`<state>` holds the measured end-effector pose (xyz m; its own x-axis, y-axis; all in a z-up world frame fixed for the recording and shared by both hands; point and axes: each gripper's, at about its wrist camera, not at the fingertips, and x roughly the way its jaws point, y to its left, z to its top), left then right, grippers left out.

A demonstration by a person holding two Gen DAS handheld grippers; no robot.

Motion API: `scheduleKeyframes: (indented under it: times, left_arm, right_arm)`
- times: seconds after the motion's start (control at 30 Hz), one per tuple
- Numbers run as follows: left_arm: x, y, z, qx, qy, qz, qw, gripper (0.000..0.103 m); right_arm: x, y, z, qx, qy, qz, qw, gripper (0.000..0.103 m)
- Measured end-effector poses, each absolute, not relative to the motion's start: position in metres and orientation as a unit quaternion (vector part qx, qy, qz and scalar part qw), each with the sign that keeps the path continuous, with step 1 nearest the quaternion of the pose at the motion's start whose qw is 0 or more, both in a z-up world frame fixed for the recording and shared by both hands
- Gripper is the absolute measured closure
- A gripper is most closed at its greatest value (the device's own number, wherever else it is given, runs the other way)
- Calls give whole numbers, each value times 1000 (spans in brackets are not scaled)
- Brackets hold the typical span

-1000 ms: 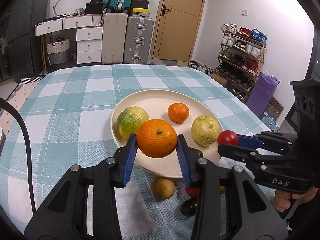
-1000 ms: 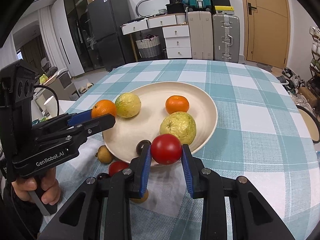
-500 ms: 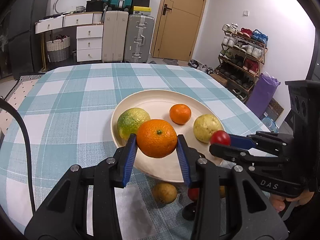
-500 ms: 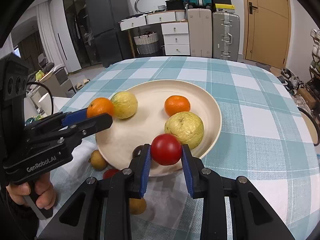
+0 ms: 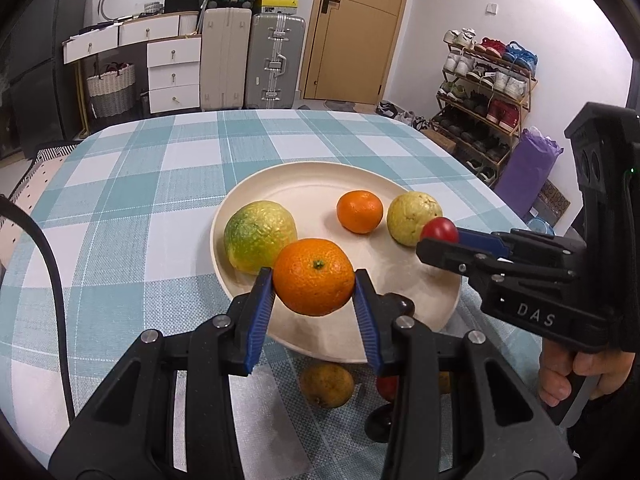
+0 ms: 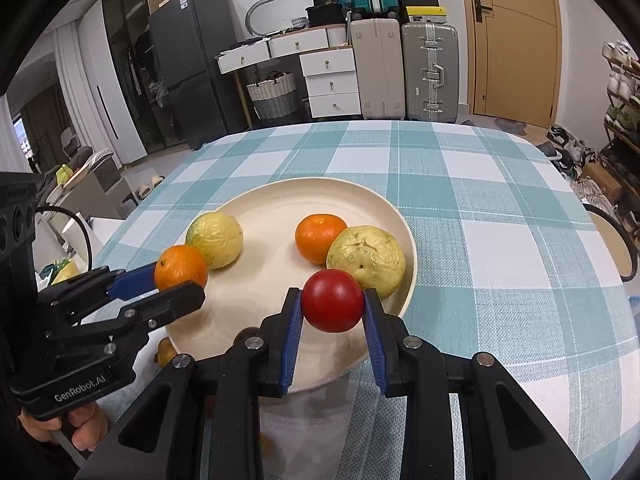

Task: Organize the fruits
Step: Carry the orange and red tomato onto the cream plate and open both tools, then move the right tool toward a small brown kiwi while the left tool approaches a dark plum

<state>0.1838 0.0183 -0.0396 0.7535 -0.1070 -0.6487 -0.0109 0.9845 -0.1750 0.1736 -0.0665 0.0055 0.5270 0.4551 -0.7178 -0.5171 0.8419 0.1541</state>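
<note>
While both fingers stay clamped, left gripper (image 5: 314,304) on orange (image 5: 314,277), right gripper (image 6: 332,330) on tomato (image 6: 333,301): lower onto bare plate (image 6: 256,208), clear of neighbours.

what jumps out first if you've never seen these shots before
Two fruits held in the air over the near rim of a cream plate: the left tongs clamp an orange, and the right tongs clamp a red tomato. On the plate lie a green-yellow citrus, a small mandarin and a pale yellow fruit, all on a teal checked tablecloth.
</note>
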Motion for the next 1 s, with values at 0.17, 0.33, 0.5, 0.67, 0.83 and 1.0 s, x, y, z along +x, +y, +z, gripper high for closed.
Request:
scheduleKeyframes:
  times: [0.17, 0.33, 0.5, 0.67, 0.83, 1.0]
  left_arm:
    - [185, 22, -41, -90, 348, -22, 933, 66]
    - [178, 26, -37, -95, 332, -10, 938, 66]
    - [164, 27, -32, -83, 329, 0, 941, 42]
    - [139, 28, -18, -77, 303, 7, 950, 11]
    - [118, 30, -8, -64, 295, 31, 953, 1]
    - [98, 29, -4, -63, 297, 35, 952, 1]
  right_arm:
    - [174, -65, 2, -41, 406, 279, 870, 72]
    - [168, -73, 7, -29, 389, 281, 877, 70]
    - [162, -82, 14, -23, 385, 276, 880, 55]
    - [149, -88, 19, -35, 381, 280, 881, 22]
    - [136, -91, 23, -44, 375, 288, 880, 8]
    - [123, -95, 27, -43, 360, 298, 883, 0]
